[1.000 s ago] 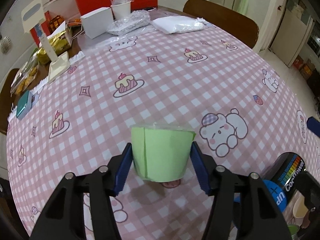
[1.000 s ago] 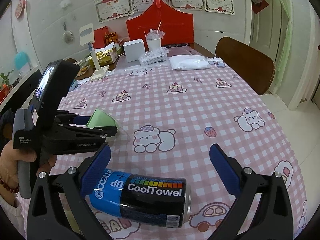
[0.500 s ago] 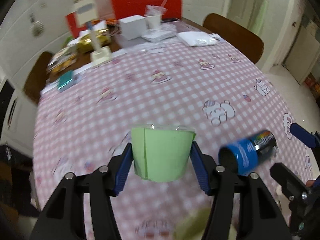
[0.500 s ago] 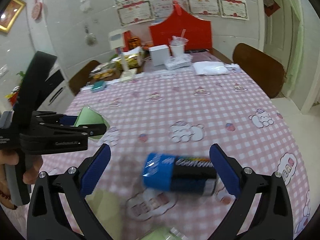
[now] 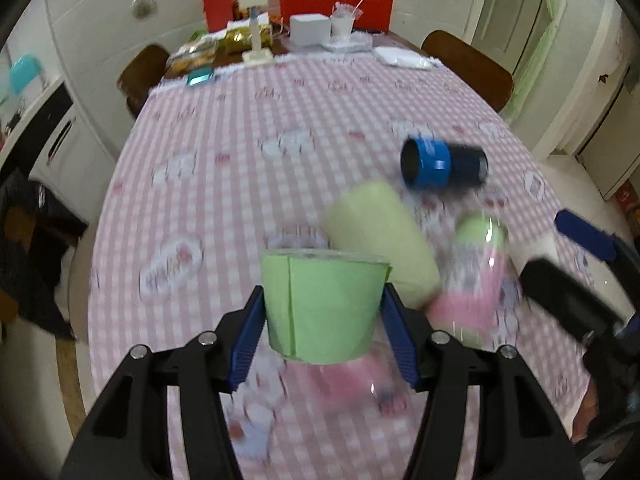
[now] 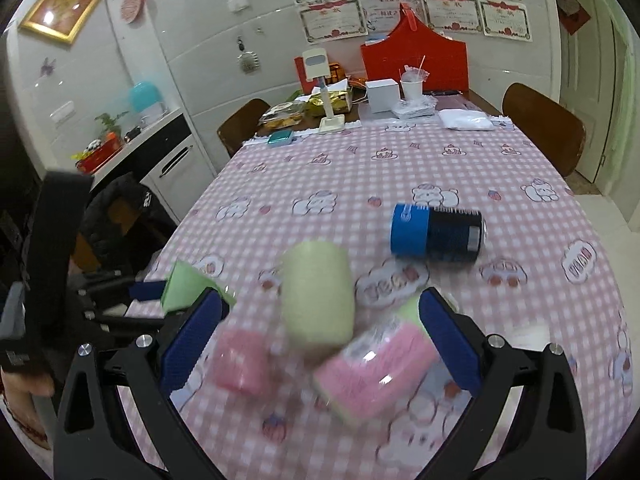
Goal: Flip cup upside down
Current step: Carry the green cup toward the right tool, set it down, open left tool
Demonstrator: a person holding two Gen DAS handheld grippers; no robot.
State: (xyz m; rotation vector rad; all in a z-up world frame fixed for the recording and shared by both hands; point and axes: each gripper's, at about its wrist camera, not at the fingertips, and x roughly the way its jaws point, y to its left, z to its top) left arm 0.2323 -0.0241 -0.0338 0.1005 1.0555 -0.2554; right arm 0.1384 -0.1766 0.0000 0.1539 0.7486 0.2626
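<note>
My left gripper is shut on a clear cup lined with green paper, held above the near edge of the table, wide mouth away from the camera. The same cup shows at the left in the right wrist view, between the left gripper's blue pads. My right gripper is open and empty, hovering above blurred cups on the table.
A pale green cup lies on its side on the pink checked tablecloth. A pink and green cup and a pink cup lie near it. A blue can lies further back. Boxes and bags crowd the far end.
Both grippers have pulled back and up from the table, so more of it shows. The green cup stays held in my left gripper. More cups have come into view.
</note>
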